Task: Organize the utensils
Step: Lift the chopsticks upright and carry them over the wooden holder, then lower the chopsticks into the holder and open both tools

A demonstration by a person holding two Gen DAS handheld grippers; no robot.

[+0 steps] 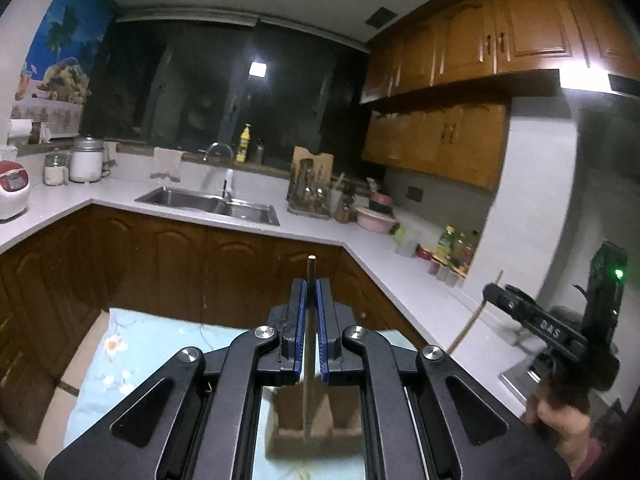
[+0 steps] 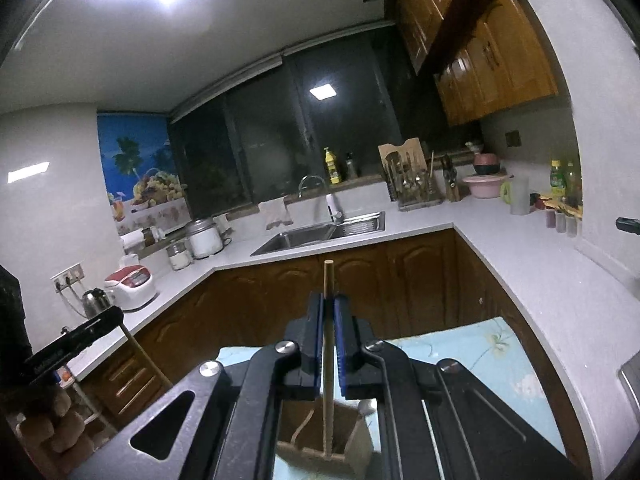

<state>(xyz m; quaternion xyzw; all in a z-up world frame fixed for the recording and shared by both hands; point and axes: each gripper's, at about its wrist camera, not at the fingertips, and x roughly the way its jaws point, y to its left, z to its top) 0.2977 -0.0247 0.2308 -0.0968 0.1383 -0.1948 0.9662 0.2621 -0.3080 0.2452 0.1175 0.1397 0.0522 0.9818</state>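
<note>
My left gripper point(image 1: 311, 286) is shut on a dark chopstick point(image 1: 310, 320) that stands upright between the blue pads. Its lower end hangs over a brown wooden holder point(image 1: 316, 432) on the light blue floral cloth point(image 1: 120, 344). My right gripper point(image 2: 329, 300) is shut on a light wooden chopstick point(image 2: 329, 360), also upright, with its lower end inside the brown holder point(image 2: 340, 444). The right gripper also shows in the left wrist view point(image 1: 496, 296) at the right, with its chopstick point(image 1: 472, 320) slanting down. The left gripper shows at the left edge of the right wrist view point(image 2: 72, 340).
A white L-shaped counter point(image 1: 380, 256) runs behind, with a steel sink point(image 1: 208, 200), a utensil rack point(image 1: 310, 196), a pink bowl point(image 1: 376, 218), bottles point(image 1: 456, 248), a rice cooker point(image 1: 12, 188) and jars. Brown cabinets stand below and above.
</note>
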